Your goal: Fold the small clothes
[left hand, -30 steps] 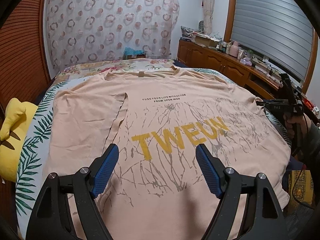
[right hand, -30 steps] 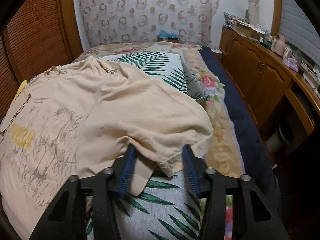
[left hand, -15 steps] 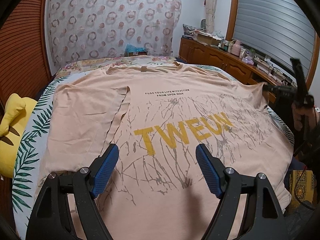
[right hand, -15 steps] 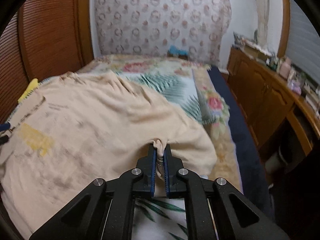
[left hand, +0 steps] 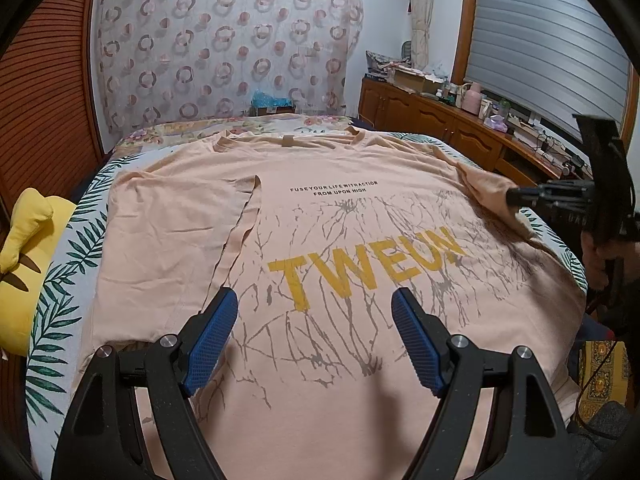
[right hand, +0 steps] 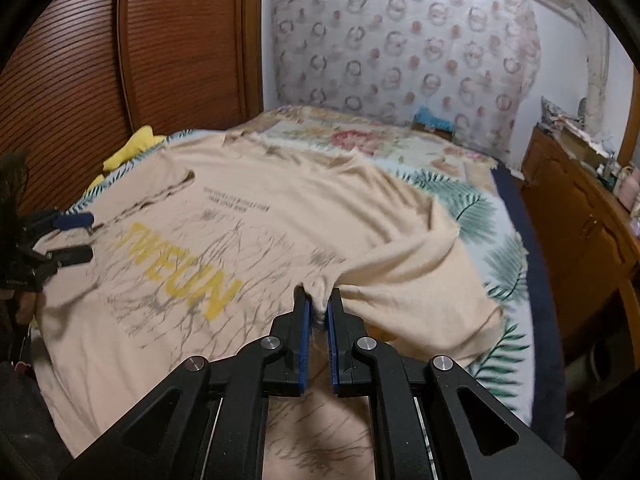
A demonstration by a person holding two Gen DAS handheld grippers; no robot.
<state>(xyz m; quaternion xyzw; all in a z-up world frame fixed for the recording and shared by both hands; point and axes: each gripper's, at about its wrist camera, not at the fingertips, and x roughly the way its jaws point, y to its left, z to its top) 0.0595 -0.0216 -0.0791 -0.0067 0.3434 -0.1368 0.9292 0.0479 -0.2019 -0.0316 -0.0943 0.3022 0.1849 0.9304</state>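
A peach T-shirt [left hand: 340, 220] with a yellow "TWEUN" print lies spread on the bed, its left sleeve folded inward. My left gripper [left hand: 314, 308] hovers open over the shirt's lower part with nothing between its blue pads; the right wrist view shows this left gripper [right hand: 76, 238] at the far left. My right gripper [right hand: 318, 300] is shut on a pinch of the right sleeve [right hand: 400, 272], which is lifted off the bed and drawn over the T-shirt [right hand: 280, 232]. From the left wrist view, the right gripper [left hand: 516, 196] holds that sleeve [left hand: 488, 192] at the shirt's right edge.
A leaf-print bed cover [left hand: 64, 300] lies under the shirt. A yellow plush toy [left hand: 24, 248] sits at the bed's left edge by a wooden slatted door [left hand: 40, 100]. A cluttered wooden cabinet [left hand: 432, 120] runs along the right. A hand [left hand: 596, 256] grips the right tool.
The right gripper closed on the right sleeve's edge, then lifted it and carried it left, toward the shirt's middle. The left gripper stayed still and open.
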